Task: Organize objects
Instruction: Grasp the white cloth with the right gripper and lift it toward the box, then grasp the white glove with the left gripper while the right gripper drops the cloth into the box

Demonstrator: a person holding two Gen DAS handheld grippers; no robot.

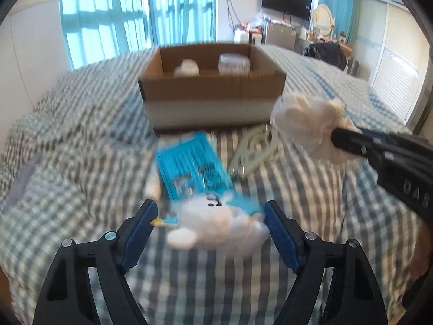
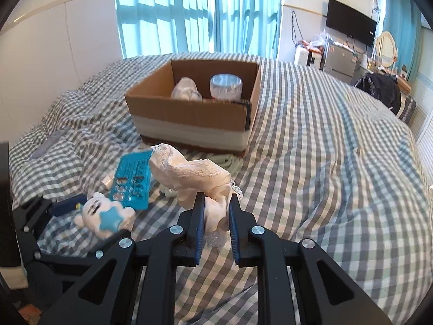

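Observation:
A white plush toy [image 1: 216,222] with a blue star [image 2: 109,220] lies on the checked bed. It sits between the blue pads of my left gripper [image 1: 211,214], which look closed against its sides. My right gripper [image 2: 216,200] is shut on a bunched white cloth [image 2: 186,173] with a lace edge, held above the bed in front of the cardboard box [image 2: 189,111]. In the left wrist view the cloth [image 1: 305,119] hangs at the right, off the right gripper's tip [image 1: 335,135]. The box [image 1: 211,89] holds a white bundle [image 2: 185,88] and a clear jar [image 2: 226,85].
A blue blister card [image 1: 189,168] lies just beyond the plush toy, and a white cable [image 1: 254,151] lies between it and the box. The duvet [image 2: 324,162] is rumpled at the left. A white wall and curtains stand behind the bed, and cluttered furniture sits far right.

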